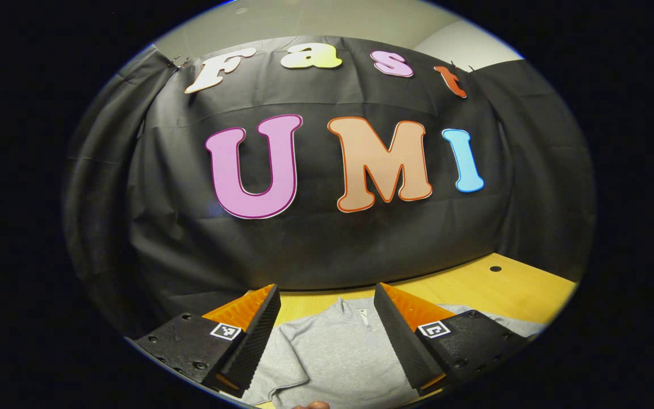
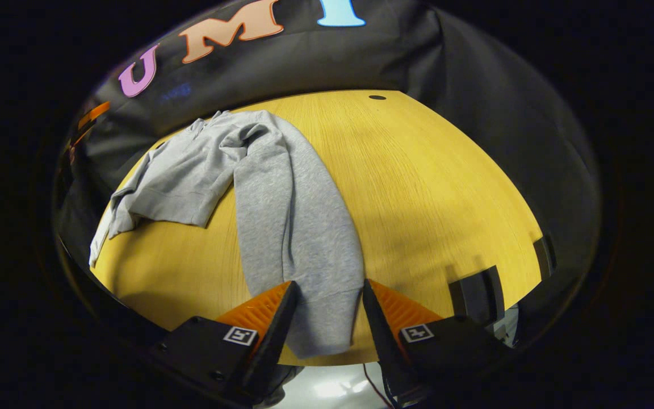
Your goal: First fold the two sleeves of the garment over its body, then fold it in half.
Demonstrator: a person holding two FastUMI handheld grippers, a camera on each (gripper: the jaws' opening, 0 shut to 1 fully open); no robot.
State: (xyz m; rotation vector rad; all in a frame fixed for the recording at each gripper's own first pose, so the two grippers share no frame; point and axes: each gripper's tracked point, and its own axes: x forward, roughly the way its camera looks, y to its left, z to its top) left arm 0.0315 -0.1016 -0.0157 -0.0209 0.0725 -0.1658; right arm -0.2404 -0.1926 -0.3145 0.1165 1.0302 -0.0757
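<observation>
A grey sweatshirt (image 2: 191,170) lies on the wooden table (image 2: 429,187), its body bunched toward the far left. One long sleeve (image 2: 290,216) runs from the shoulder down to the near table edge. The sleeve's cuff (image 2: 327,329) lies between the fingers of my right gripper (image 2: 328,289), which stands open on either side of it. In the left gripper view the sweatshirt (image 1: 332,352) lies flat below, collar (image 1: 356,311) away from me. My left gripper (image 1: 327,295) hovers above its chest, open and holding nothing.
The black cloth wall closes the table's far side. A small round hole (image 2: 377,97) sits in the tabletop near the back. A dark bracket (image 2: 477,295) is fixed at the near right edge. A fingertip (image 1: 313,404) peeks in at the bottom of the left gripper view.
</observation>
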